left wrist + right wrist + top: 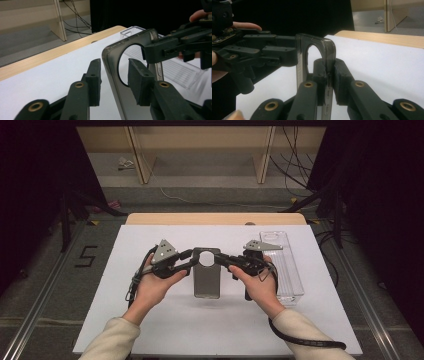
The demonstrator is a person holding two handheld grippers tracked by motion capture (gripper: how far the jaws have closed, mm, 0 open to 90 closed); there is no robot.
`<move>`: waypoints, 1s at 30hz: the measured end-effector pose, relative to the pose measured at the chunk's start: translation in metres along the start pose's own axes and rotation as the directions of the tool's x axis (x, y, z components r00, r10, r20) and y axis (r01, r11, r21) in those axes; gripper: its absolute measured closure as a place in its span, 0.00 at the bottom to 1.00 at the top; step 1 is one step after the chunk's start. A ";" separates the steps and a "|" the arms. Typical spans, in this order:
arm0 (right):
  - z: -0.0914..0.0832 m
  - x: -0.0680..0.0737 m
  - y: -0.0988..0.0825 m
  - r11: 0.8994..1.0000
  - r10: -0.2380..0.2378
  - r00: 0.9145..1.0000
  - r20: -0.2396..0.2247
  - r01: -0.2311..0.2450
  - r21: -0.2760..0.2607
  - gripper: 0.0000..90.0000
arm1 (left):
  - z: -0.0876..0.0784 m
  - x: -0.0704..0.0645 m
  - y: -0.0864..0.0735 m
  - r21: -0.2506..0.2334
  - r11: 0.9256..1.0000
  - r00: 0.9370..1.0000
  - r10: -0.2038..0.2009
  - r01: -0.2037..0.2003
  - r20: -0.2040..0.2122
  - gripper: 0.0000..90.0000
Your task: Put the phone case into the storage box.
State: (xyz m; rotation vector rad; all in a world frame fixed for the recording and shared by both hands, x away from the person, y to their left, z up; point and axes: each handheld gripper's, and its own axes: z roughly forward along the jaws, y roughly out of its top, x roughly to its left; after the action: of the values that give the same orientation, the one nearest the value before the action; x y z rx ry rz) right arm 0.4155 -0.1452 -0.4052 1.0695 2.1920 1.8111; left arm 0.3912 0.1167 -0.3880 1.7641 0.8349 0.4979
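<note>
Above the white desk [165, 330], one smoky translucent phone case [206, 280] is held between two hand-held grippers, with one clear plastic tray [290, 285] lying just beside the right hand [260, 287]. Two hands come in from the near edge, each in a cream sleeve, each wrapped around one tool. The right hand-held gripper [225, 261] points inward toward the middle of the desk and is clenched on the case's edge near the round camera cut-out; seen from its own camera, both pads [340, 75] press the thin wall between them. The left hand-held gripper [189, 262] points inward from the opposite side, level with its partner. Its jaws straddle the case's other edge, one pad [93, 80] outside and one over the cut-out, with a gap visible, so nothing is gripped there. One cable trails from each tool.
</note>
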 end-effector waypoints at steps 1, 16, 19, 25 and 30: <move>0.000 0.000 0.000 1.000 0.000 1.000 -0.001 0.000 0.001 0.91 | 0.000 0.000 0.000 0.001 1.000 1.000 -0.002 0.002 -0.004 0.71; 0.001 0.001 0.000 1.000 -0.008 1.000 -0.004 0.008 0.003 0.91 | 0.005 0.002 0.000 -0.024 0.996 0.996 -0.089 0.089 0.002 0.82; 0.000 0.001 0.000 1.000 -0.010 1.000 -0.002 0.010 0.004 0.91 | 0.005 0.002 0.000 -0.026 0.995 0.995 -0.098 0.098 0.003 0.83; 0.001 0.001 -0.001 1.000 -0.022 1.000 0.005 0.022 0.005 0.91 | 0.004 0.001 0.001 -0.034 0.991 0.991 -0.130 0.130 -0.008 0.87; 0.002 0.001 -0.001 0.999 -0.035 0.999 0.013 0.034 0.009 0.91 | 0.002 -0.001 -0.001 -0.067 0.986 0.988 -0.152 0.151 -0.020 0.91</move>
State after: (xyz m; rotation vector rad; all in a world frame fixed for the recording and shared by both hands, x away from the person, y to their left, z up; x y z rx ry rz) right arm 0.4153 -0.1437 -0.4064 1.0359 2.1982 1.7769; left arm 0.3914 0.1144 -0.3892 1.6238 0.9521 0.4422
